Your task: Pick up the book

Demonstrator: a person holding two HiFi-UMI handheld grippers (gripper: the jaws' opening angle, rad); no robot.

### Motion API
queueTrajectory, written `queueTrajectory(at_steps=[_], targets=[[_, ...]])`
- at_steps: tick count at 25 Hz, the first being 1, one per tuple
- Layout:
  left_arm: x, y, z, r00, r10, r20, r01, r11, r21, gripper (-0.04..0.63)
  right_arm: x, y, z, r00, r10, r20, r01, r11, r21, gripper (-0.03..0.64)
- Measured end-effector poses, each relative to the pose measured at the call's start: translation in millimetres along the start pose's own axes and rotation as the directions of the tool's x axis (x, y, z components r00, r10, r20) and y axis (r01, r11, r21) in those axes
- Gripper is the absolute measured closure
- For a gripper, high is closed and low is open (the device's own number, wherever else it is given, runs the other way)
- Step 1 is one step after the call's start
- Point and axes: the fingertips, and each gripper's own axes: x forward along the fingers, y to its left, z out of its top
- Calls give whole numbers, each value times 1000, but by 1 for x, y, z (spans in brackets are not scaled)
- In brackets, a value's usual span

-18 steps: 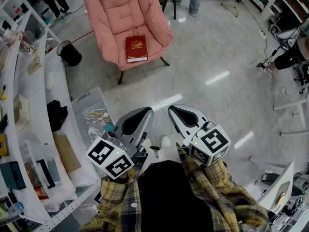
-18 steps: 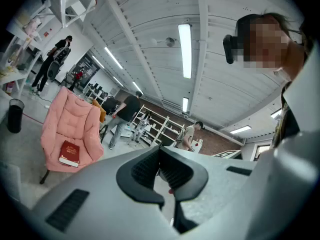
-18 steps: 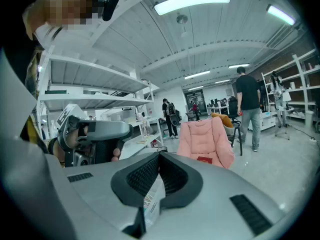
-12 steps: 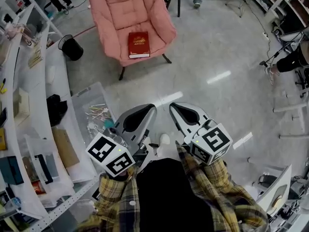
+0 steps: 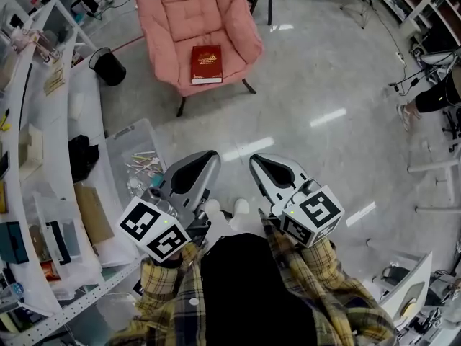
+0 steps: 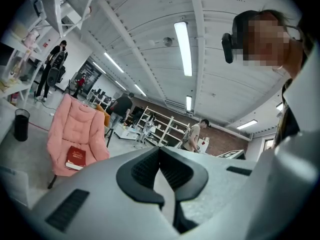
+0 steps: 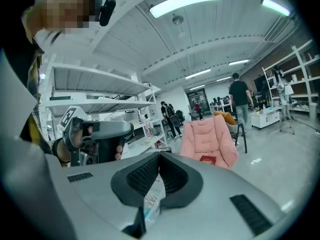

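Red and hardbound, the book (image 5: pixel 206 64) lies flat, cover up, on the seat of a pink armchair (image 5: pixel 189 20). We hold both grippers close to our body, well apart from the chair, with bare grey floor (image 5: pixel 302 99) between them and it.

The left gripper (image 5: pixel 202 161) points toward the chair. Its jaws are closed tip to tip, and nothing sits between the pads. The right gripper (image 5: pixel 260 164) sits just beside the left one. Its jaws are likewise fully closed and grip nothing.

In both gripper views the book shows beyond the jaw tips, resting on the chair seat and untouched.

A black bin (image 5: pixel 109 68) stands on the floor to the left of the chair in the head view. A clear plastic box (image 5: pixel 133 157) of small items rests on the floor near the left gripper. It stands against white shelving (image 5: pixel 32 157) that runs along the left edge of the head view.
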Motion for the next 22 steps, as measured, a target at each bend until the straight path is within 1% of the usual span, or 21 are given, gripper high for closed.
queueTrajectory(at_steps=[3,8,12,18,22], targets=[[3,-9,-5,1000,6,11,-6,1000,6,591,-9,-1,-3,1000,17,5,-17,1000,-4,598],[5,-21,-16,999,27,23,-27,1000,-4,591,-23,-2,-6,999,38,15,-38,999,0,598],[3,-23,-20,999,46,27,-45,999,-13,591,-29,-3,-14,998,55,-6,-55,998,6,598],[1,-5,-18,996,86,27,-85,996,-33,591,-12,-2,-19,996,85,-35,-84,996,27,598],[1,17,-11,996,87,17,-87,996,-36,591,11,-4,-18,996,79,-51,-77,996,45,598]])
